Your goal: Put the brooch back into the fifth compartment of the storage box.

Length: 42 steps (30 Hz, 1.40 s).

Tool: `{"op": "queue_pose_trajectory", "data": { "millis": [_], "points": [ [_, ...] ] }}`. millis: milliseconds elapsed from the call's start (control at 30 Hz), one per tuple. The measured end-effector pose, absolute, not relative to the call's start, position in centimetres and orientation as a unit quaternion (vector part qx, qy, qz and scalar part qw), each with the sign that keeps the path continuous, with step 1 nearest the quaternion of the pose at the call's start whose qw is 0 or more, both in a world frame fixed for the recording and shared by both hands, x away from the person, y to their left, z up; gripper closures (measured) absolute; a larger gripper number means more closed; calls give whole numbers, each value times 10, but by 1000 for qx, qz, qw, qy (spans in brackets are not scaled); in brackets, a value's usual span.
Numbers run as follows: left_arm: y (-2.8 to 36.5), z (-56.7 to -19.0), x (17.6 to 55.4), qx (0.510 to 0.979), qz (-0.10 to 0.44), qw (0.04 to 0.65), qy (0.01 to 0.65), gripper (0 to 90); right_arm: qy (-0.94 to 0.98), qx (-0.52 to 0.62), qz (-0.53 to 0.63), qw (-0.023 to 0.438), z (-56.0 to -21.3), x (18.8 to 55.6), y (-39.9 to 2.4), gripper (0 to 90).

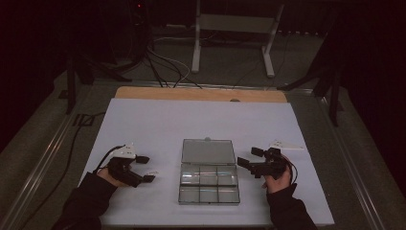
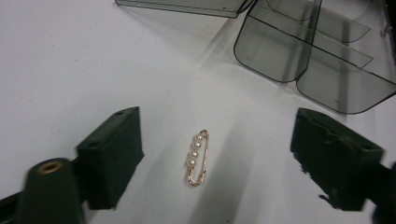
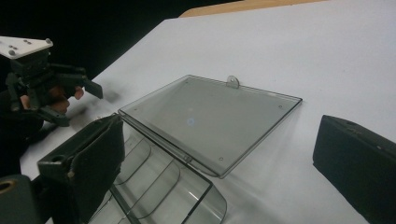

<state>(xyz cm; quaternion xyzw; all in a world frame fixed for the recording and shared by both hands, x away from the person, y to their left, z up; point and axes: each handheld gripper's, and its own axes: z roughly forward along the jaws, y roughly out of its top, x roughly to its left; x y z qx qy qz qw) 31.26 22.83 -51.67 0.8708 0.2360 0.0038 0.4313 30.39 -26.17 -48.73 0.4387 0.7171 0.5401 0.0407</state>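
Left gripper about to pick the pearl pin beside the open box

At lower left of the high view the left gripper [image 1: 146, 168] stands spread around the pearl safety pin [image 2: 198, 157], pads not touching, likely to pinch it; in the centre, the clear compartment box [image 1: 208, 181] lies open; at right, the right gripper [image 1: 249, 157] waits spread, holding nothing.

The high view is looking forward and down from above the person's side onto the white table [image 1: 158, 120], taking in the open clear compartment box [image 1: 208, 170] from well back. The left gripper view is sitting close over the tabletop, facing the box [image 2: 317, 60] at its upper right. The right gripper view is looking low across the box's flat-lying lid [image 3: 210, 119]. All three are sharing that box.
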Motion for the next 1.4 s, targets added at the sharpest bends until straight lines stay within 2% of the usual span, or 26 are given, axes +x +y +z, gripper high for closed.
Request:
{"op": "queue_pose_trajectory", "data": {
  "millis": [133, 467, 600, 900, 1133, 1400],
  "points": [
    [224, -519, 313, 877, 13, 419, 236, 279, 716, 441, 540, 39, -488, 303, -263, 21],
    [221, -523, 312, 885, 27, 400, 238, 545, 719, 440, 537, 35, -488, 303, -261, 21],
    [218, -526, 313, 889, 25, 391, 237, 593, 719, 439, 537, 37, -488, 303, -261, 21],
    [215, -526, 314, 896, 37, 377, 232, 777, 718, 440, 538, 38, -488, 303, -263, 21],
    [215, -526, 316, 896, 29, 370, 243, 872, 719, 441, 536, 38, -488, 302, -263, 21],
    [213, -524, 316, 899, 19, 366, 241, 883, 719, 440, 537, 38, -488, 302, -263, 21]
  ]
}}
